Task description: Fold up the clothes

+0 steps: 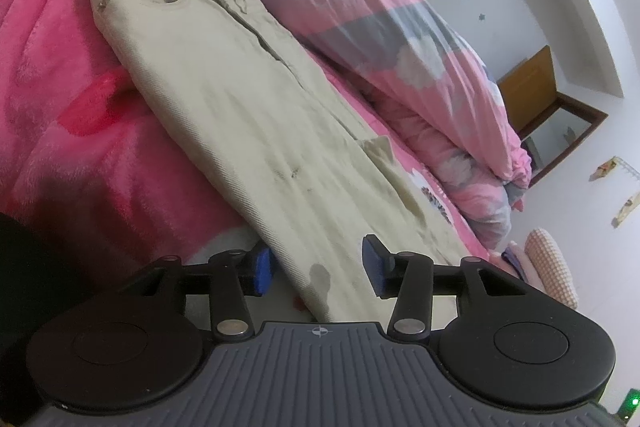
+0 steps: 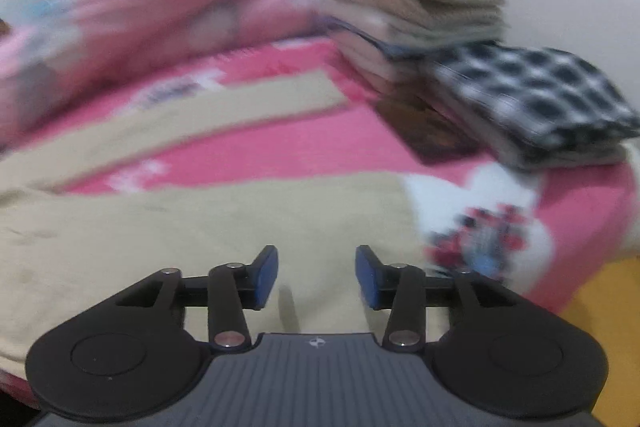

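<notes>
Trousers: beige trousers (image 1: 248, 107) lie flat on the pink bed (image 1: 60, 75), waistband at the far end, legs running toward both grippers; in the right wrist view the two legs (image 2: 208, 227) spread apart on the bed.
Left gripper: the left gripper (image 1: 316, 267) has its jaws partly open, one pad on each side of a trouser-leg edge – the pads do not press the cloth, so nothing is held.
Right gripper: the right gripper (image 2: 316, 277) hovers over the near leg with its jaws apart and empty; that view is blurred.
Risk, grip: closing now could catch only one layer or miss the hem, so the leg would slide out mid-fold.
Risk, neighbours: the stack of folded clothes (image 2: 408, 7) and the checked bundle (image 2: 536, 107) sit beyond the trousers' leg ends – a wide sweep could topple them.
Risk, crease: the pink quilt (image 1: 360, 19) beside the trousers could snag the fold.
Containers: none in view.
</notes>
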